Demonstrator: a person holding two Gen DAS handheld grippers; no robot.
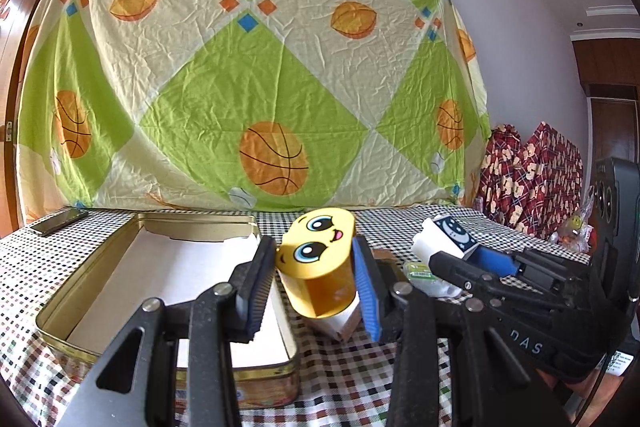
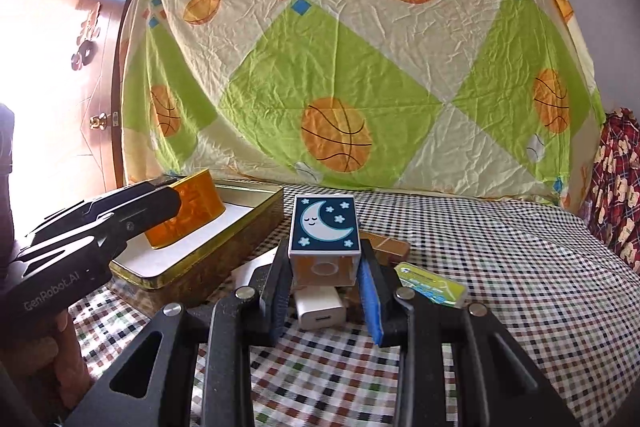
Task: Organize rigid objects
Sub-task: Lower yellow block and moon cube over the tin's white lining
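One yellow face box [image 1: 316, 263] clamped in left gripper [image 1: 316, 287], one moon box [image 2: 325, 229] clamped in right gripper [image 2: 325, 291], one open tin [image 1: 120, 267] near the table's left edge, white charger [image 2: 320, 309] half hidden under the moon box.

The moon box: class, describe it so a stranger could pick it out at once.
Start at the gold tin on the checked table. Just right of it, the right gripper holds a small box. Only its lid shows a sleeping crescent moon among stars.

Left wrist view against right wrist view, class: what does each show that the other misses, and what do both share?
Only the left wrist view shows the yellow box's cartoon face and a dark phone-like slab at the table's far left. Only the right wrist view shows the moon picture face-on, a white charger and the door. Both show the metal tin, the checked tablecloth and the basketball sheet.
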